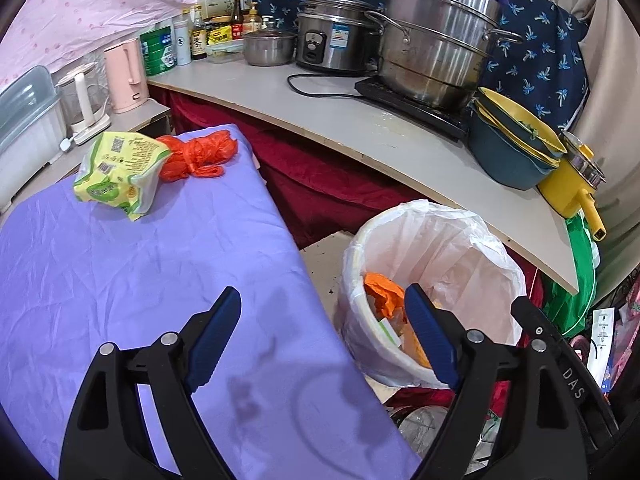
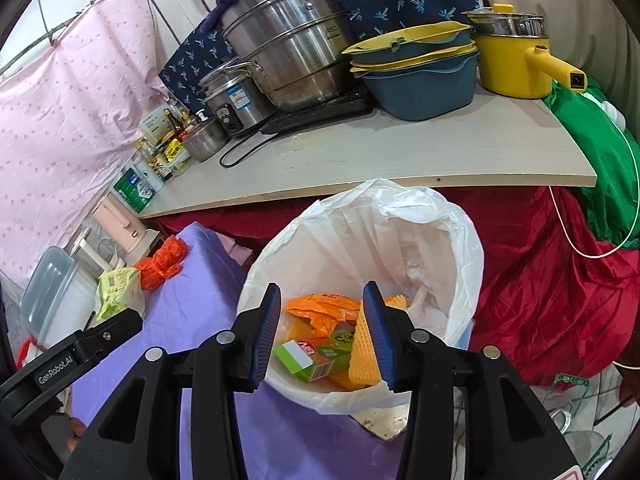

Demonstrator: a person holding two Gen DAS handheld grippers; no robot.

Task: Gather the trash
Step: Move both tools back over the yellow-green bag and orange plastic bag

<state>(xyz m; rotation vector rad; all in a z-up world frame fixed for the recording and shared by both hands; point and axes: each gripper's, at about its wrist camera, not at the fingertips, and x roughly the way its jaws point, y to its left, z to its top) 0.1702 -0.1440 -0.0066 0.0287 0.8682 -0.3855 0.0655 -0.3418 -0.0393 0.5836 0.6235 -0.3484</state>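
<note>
A crumpled yellow-green wrapper [image 1: 120, 172] and a knotted orange plastic bag [image 1: 200, 156] lie at the far end of the purple cloth-covered table [image 1: 120, 280]. My left gripper [image 1: 322, 292] stands wide open over the table's right edge, with nothing between its fingers. To the right, on the floor, is the white-lined trash bin [image 1: 440, 236]. My right gripper [image 2: 322, 288] hangs open above the bin [image 2: 400, 216]. Inside lie an orange wrapper [image 2: 320, 308], a green carton [image 2: 316, 356] and a yellow foam net [image 2: 362, 356] close by the right finger. The wrapper [image 2: 116, 288] and orange bag [image 2: 164, 262] show at the left.
A grey counter [image 1: 360, 120] behind the bin carries a steel steamer pot [image 1: 436, 40], a rice cooker [image 1: 332, 36], stacked blue-yellow bowls [image 1: 512, 148] and a yellow pot [image 2: 512, 60]. Kettles [image 1: 124, 76] stand left of the table. Red cloth [image 2: 540, 280] hangs below the counter.
</note>
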